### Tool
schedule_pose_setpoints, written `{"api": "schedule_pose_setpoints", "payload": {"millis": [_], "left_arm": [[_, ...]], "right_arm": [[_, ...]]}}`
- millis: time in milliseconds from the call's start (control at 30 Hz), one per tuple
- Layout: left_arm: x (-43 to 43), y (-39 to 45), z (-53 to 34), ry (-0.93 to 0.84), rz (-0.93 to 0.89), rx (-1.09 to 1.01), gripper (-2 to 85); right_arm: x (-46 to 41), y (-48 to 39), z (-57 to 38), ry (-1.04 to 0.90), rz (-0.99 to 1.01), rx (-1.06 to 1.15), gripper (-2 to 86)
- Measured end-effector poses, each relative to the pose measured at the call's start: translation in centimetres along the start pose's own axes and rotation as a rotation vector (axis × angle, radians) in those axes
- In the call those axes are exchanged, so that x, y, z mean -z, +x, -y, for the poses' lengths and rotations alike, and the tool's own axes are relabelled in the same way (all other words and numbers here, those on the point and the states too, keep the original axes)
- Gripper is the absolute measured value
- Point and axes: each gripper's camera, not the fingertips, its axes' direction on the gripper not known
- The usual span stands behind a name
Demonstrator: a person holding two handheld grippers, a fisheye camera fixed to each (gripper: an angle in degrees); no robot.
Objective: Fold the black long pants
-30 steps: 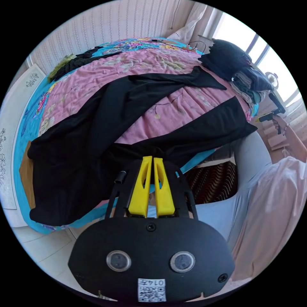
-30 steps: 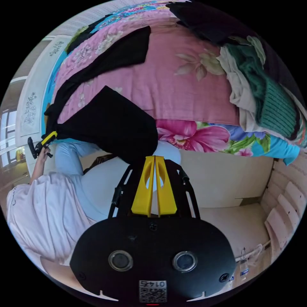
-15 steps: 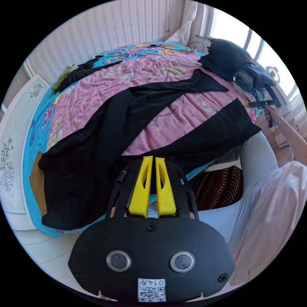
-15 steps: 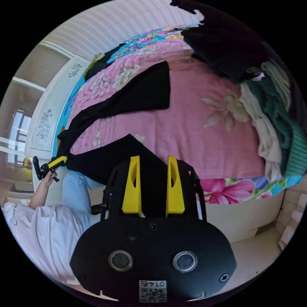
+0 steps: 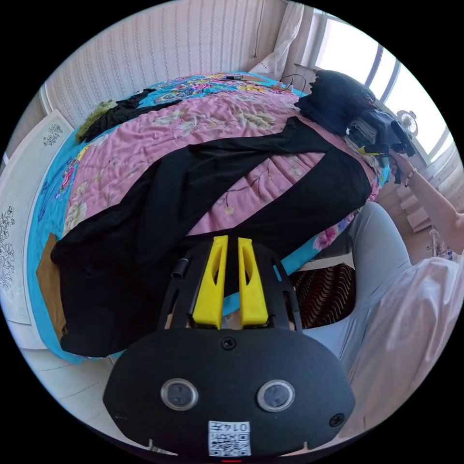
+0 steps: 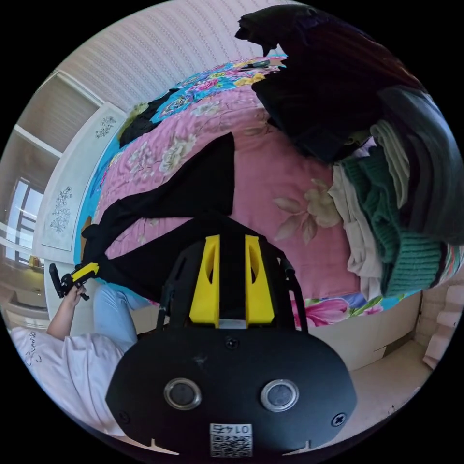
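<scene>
Two legs of the black long pants (image 5: pixel 193 179) lie spread in a V across the pink bedspread (image 5: pixel 159 130), the waist end bunched at the bedspread's near corner and the cuffs fanning out toward the pile of folded clothes (image 6: pixel 401 208) at its far edge. Laid flat and open like this, the garment is ready, I judge, for one leg to be brought over onto the other.

At the bedspread's near edge, the left gripper (image 5: pixel 231 246) has its yellow jaws a narrow slot apart, tips against the black cloth by the crotch seam; whether fabric is pinched between them I cannot tell. It seems placed there to anchor that end while the other hand works.

Near the pile of clothes, the right gripper (image 6: pixel 232 244) has its jaws clearly parted and set astride the cuff end of the nearer leg, with black cloth showing in the gap. They do not press on it yet, so the cuff looks approached, not gripped.

Closing there would let the person lift that leg across the bedspread toward the farther leg.
</scene>
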Motion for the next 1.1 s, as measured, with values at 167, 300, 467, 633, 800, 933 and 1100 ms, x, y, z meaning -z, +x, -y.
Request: {"api": "schedule_pose_setpoints", "payload": {"millis": [167,300,467,633,800,933,1100], "left_arm": [[-1.2,0.9,-0.7,-0.013,0.006,0.01,6.3],[-3.5,2.2,0.5,-0.04,0.008,-0.009,6.6],[-4.6,3.0,1.3,-0.086,0.022,-0.024,0.6],[-2.3,2.8,0.2,-0.013,-0.015,-0.021,-0.8],[1.5,3.8,-0.7,0.07,0.051,-0.089,-1.0],[5.4,3.5,-1.2,0.167,0.086,-0.068,-1.0],[6.9,2.4,0.4,0.26,0.033,-0.026,-1.0]], "right_arm": [[-0.6,2.0,-5.5,-0.078,-0.114,-0.075,11.1],[-3.4,6.0,-9.9,-0.16,-0.032,-0.252,10.5],[-1.5,7.9,-11.7,0.008,0.15,-0.315,0.9],[2.0,8.2,-12.8,0.051,0.182,-0.25,0.0],[6.6,6.4,-13.8,0.168,0.254,-0.162,-0.1],[12.7,3.7,-14.1,0.271,0.285,-0.043,-0.2],[16.6,1.7,-8.4,0.282,0.236,0.074,-0.3]]}}
